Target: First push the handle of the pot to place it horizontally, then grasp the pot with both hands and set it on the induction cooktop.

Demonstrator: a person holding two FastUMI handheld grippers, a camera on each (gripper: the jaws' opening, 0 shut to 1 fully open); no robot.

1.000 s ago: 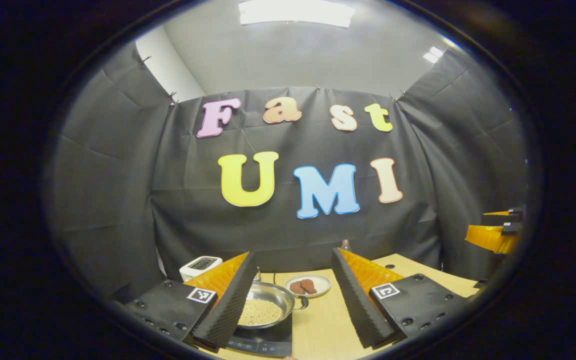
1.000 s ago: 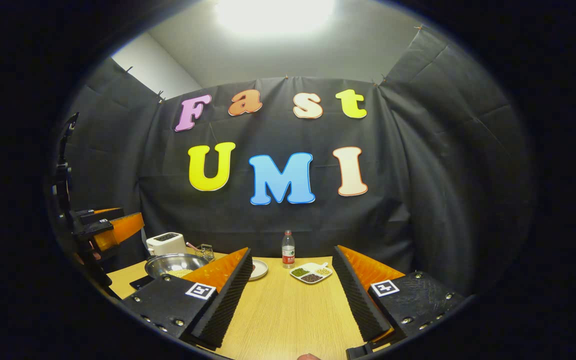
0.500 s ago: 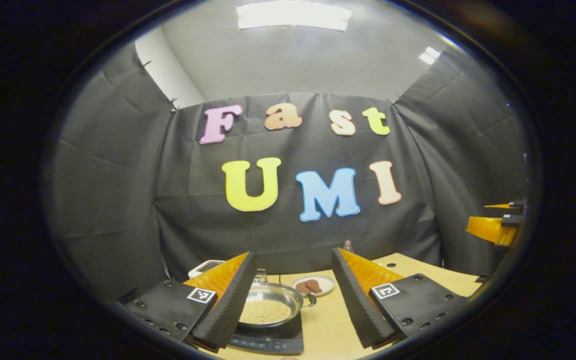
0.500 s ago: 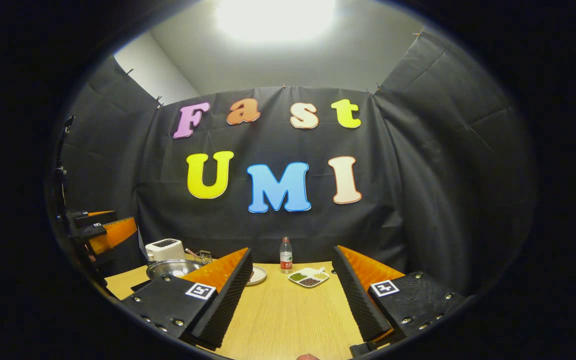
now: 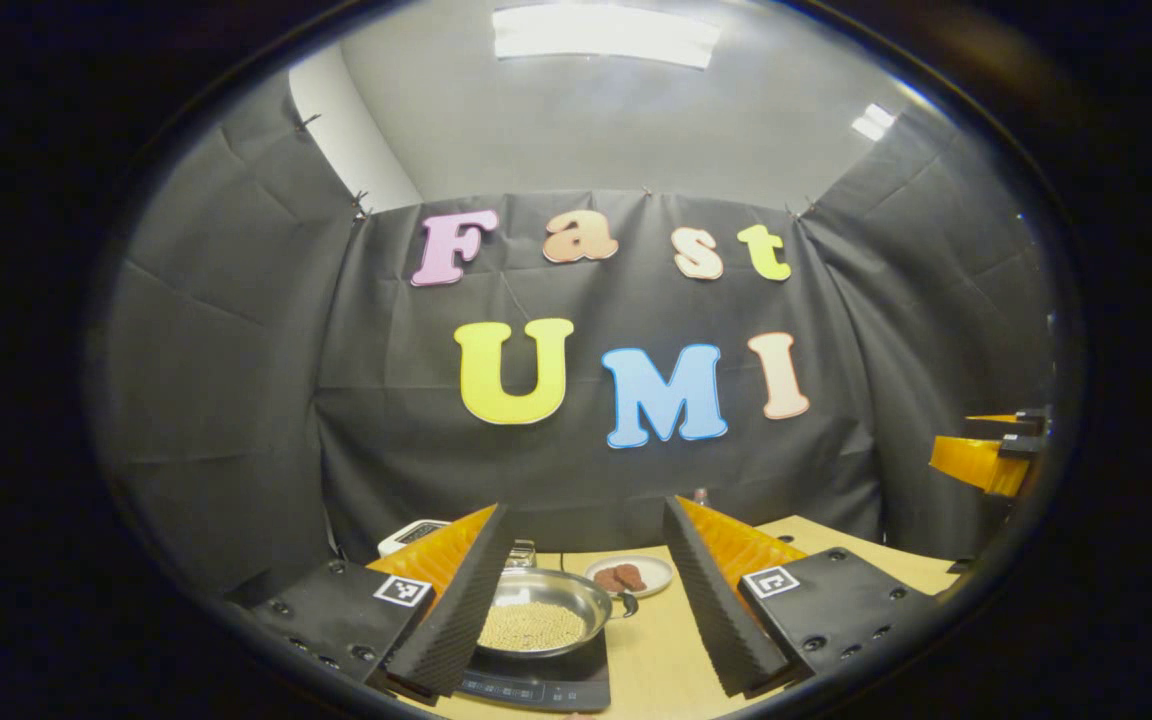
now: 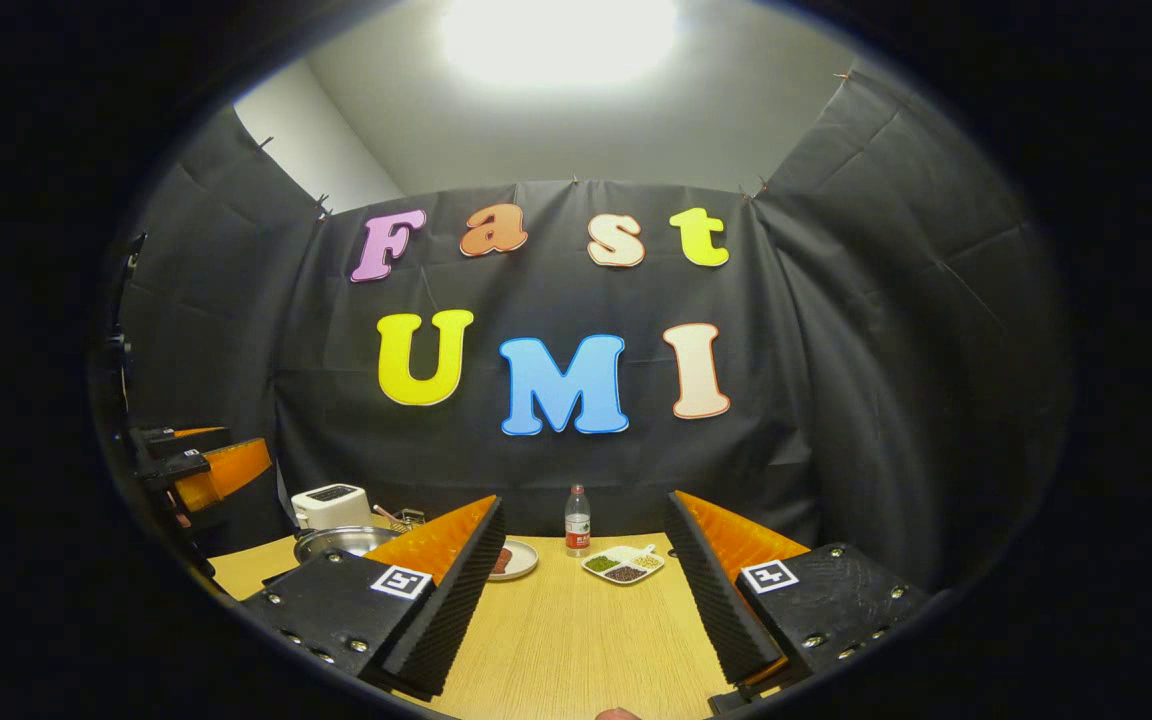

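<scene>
Both my left tongs (image 5: 586,600) and right tongs (image 6: 581,600) gape wide and empty, while the shiny steel pot of beans (image 5: 543,612) already sits on the black induction cooktop (image 5: 536,682) near the wooden table's (image 6: 576,640) left edge, so nothing seems left.

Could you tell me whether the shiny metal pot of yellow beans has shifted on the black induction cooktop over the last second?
No. The shiny metal pot sits on the black induction cooktop, beside the small plate, as before; the camera moved.
</scene>
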